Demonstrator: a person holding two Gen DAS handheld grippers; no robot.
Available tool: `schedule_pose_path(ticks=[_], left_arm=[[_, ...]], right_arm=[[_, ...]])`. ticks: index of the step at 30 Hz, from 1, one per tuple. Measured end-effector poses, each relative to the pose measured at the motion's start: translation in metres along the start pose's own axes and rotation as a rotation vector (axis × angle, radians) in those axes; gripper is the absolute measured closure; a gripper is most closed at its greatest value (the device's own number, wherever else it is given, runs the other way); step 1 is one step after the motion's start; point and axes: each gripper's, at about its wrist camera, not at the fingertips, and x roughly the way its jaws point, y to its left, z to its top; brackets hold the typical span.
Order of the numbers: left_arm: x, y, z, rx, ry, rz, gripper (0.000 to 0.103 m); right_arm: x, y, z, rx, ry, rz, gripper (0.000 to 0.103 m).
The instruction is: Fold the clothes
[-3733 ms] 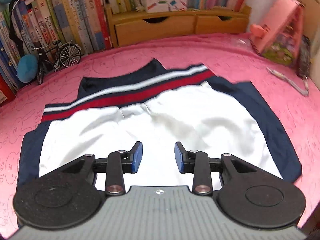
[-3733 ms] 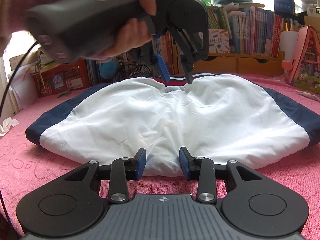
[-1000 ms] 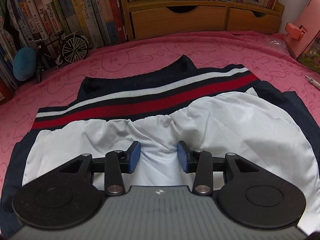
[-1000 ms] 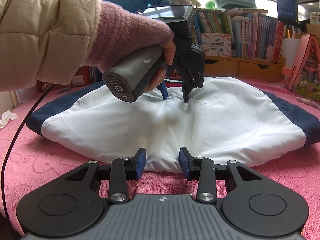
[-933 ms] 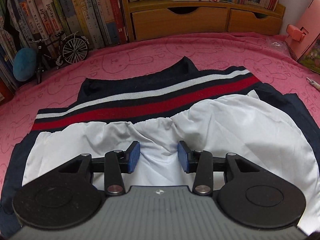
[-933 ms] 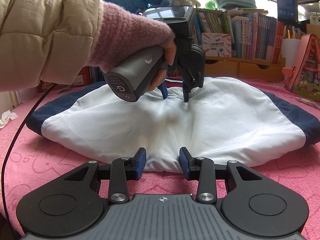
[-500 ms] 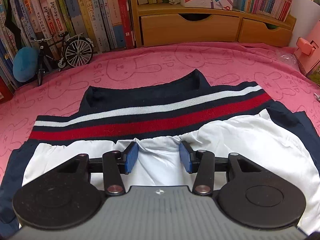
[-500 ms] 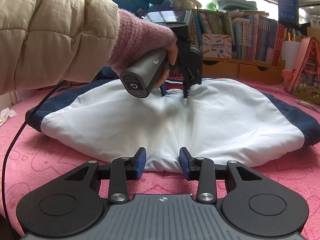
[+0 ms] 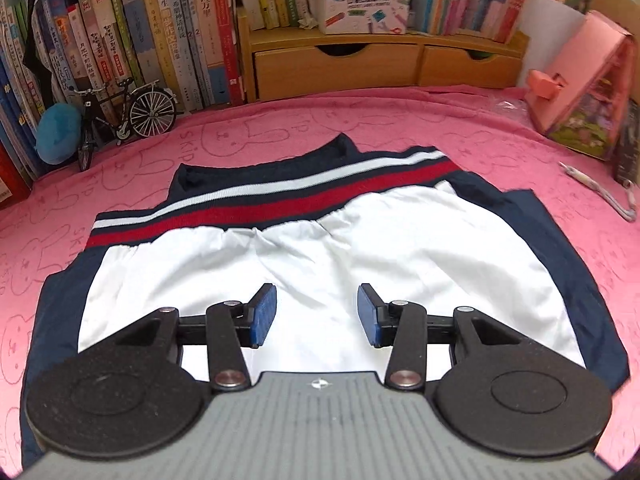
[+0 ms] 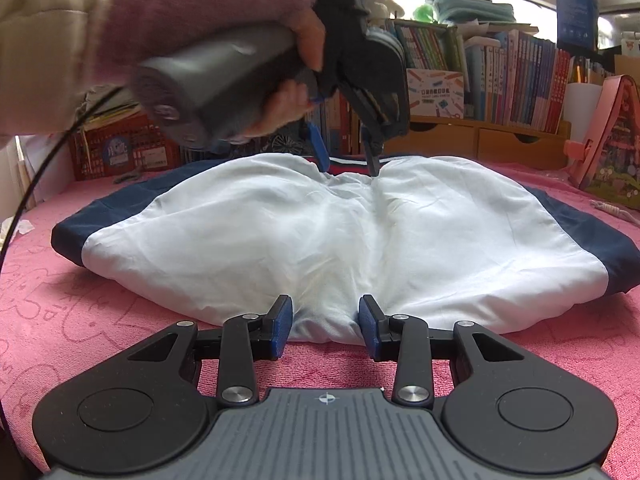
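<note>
A white garment (image 9: 360,264) with navy sides and a red-and-white striped waistband (image 9: 280,204) lies spread flat on the pink cloth (image 9: 260,136). My left gripper (image 9: 316,312) hovers above the white panel, short of the waistband. Its jaws are closing a little and nothing is between them. The right wrist view shows it (image 10: 348,164) from the front, held by a hand in a pink cuff just over the waistband. My right gripper (image 10: 324,326) sits low at the garment's near hem (image 10: 324,316), shut on a bunch of white cloth that fills the gap between its pads.
A wooden drawer unit (image 9: 360,60) and rows of books (image 9: 160,32) line the back. A model bicycle (image 9: 120,116) and a blue plush (image 9: 58,136) stand back left. A pink house-shaped box (image 9: 580,88) and a small pen-like thing (image 9: 596,192) lie at the right.
My left gripper has lifted off the cloth by the waistband and drawn back over the white panel. The bunched cloth there now lies flatter. My right gripper has not moved.
</note>
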Motion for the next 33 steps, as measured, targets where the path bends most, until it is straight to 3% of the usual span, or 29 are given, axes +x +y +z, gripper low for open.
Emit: schedule_pose_path(ticks=[6,12,25,27,31,33], left_arm=[[-0.030,-0.015,-0.056,0.073,0.083,-0.057,0.061],[-0.012,-0.022,-0.072,0.102,0.143,-0.068,0.061],[0.064,0.008,0.011,-0.022,0.049,0.083,0.056],[0.073,0.012,0.025,-0.030,0.035,0.107,0.049],[0.087,0.024,0.047,-0.115,0.050,0.115,0.050],[0.082,0.021,0.048,-0.110,0.049,0.125,0.052]], right_arm=[[0.001,0.000,0.002,0.005,0.001,0.000,0.065],[0.002,-0.001,0.002,0.004,0.001,0.000,0.065],[0.002,-0.002,0.001,-0.002,0.000,0.002,0.065],[0.001,-0.002,0.000,-0.002,0.000,0.002,0.065],[0.001,-0.003,0.000,-0.003,0.001,0.006,0.065],[0.000,-0.002,-0.001,-0.003,-0.001,0.012,0.064]])
